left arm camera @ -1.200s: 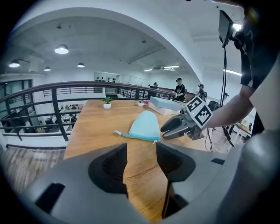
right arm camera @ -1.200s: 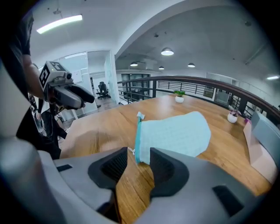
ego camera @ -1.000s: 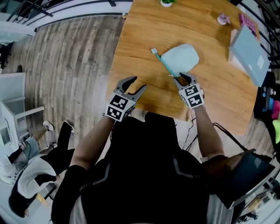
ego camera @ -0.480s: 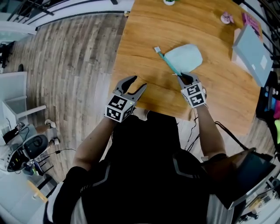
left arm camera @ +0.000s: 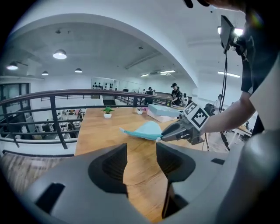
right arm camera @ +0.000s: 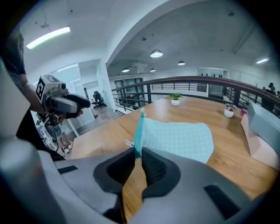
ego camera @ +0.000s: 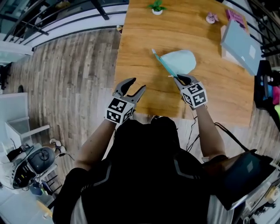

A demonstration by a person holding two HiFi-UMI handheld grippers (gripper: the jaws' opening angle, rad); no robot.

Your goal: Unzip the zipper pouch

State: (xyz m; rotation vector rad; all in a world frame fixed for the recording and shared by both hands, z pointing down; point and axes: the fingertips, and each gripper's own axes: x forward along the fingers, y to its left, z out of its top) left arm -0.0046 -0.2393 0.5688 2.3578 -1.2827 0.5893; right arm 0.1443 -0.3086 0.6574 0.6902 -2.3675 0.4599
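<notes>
Left arm: bare forearm reaching forward from the person's body, holding the left hand-held gripper [ego camera: 137, 84] over the near edge of the table [ego camera: 144, 35], pointing forward and somewhat down.
Right arm: forearm stretched forward over the near table edge, with the right hand-held gripper [ego camera: 180, 78] angled down toward the near end of the zipper pouch [ego camera: 179, 61].
Left hand-held gripper: jaws wide apart, with only bare tabletop visible between them; it touches nothing and is well apart from the pouch.
Right hand-held gripper: jaws have just been closing and are now nearly together, clamped on the near end of the pouch's teal zipper band [ego camera: 162, 63], which runs straight into the narrow gap between them.
Zipper pull: a small white tab [right arm camera: 128, 143] lies just outside the gripper's jaws, beside the band.
Zipper pouch: pale mint, rounded, near the middle of the table, with its zipper edge on the person's left; the gripped end is raised slightly off the wood. The zipper is closed along its visible length, and the contents cannot be seen.
Flat grey-blue box [ego camera: 239, 41]: at the far right of the table, lid on.
Other items: a small potted plant [ego camera: 156, 7] and a small pink object [ego camera: 211, 18] stand at the far edge.
</notes>
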